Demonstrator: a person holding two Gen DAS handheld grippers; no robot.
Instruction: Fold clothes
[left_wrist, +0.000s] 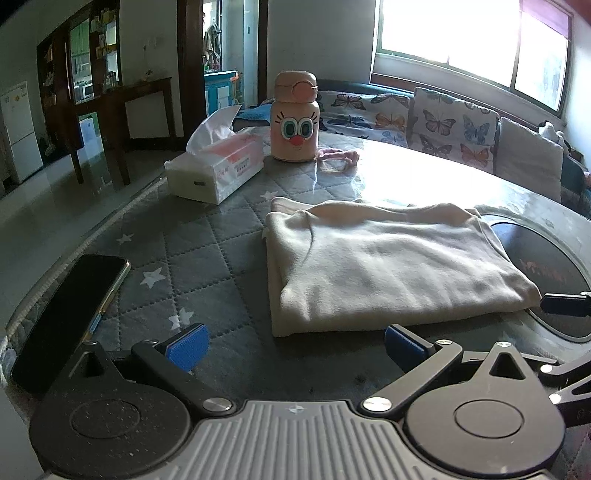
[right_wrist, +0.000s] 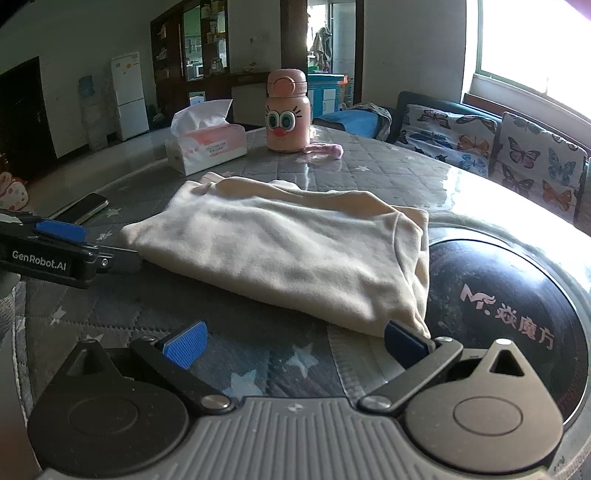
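The left gripper stands with its jaws spread wide and nothing between them; both blue pads are bare. The right gripper is likewise spread wide and holds nothing, though its right-hand pad sits just at, possibly touching, the nearest corner of the garment.

Directly ahead of both grippers lies the cream garment, already folded into a compact, roughly rectangular stack. It rests flat on the quilted grey table cover, its near edge just beyond the left gripper's fingertips. From the right gripper, the stack runs ahead and to the left; the left gripper's finger appears at the stack's far-left edge in that view.

Handling judgement: the fabric looks soft, light and limp, probably fleece or knit. It will sag if lifted by one point, and the layers may slide apart. Take hold at the two near corners, pinching all layers together, or at the folded edge where the layers are joined.

Beyond the garment stand a tissue box ahead-left and a pink bottle with a cartoon face behind it. A phone lies close to the left of the left gripper. A dark round disc sits to the right of the right gripper, with the garment's right edge overlapping its rim.
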